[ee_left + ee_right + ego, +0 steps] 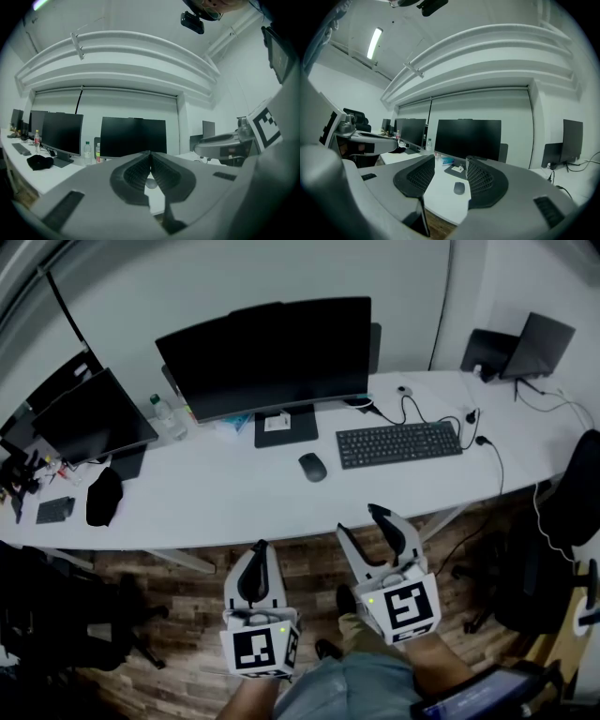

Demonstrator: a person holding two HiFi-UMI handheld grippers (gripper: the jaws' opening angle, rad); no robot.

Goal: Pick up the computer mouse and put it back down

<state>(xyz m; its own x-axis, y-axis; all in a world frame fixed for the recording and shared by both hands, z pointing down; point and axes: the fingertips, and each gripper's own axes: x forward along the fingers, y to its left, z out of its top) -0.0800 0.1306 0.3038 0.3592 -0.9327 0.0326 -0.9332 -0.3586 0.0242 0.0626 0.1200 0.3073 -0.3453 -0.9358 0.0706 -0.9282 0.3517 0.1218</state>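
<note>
right claw (363, 521) hanging open, empty | computer mouse (312, 467) lying straight ahead past worktop (234, 502) front edge, lengthwise to it | left claw (258, 554) closed, farther

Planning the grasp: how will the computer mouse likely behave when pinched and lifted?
The mouse looks rigid and probably light, so it should lift whole. Its smooth domed shell may slip when pinched. No cable shows, so likely nothing tugs it.

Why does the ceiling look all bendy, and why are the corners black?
Left gripper view: the wide lens bows the ceiling ledges into arcs, with black corners. Right gripper view: same bend; a ceiling light glows bright. Head view: the desk edge curves.
</note>
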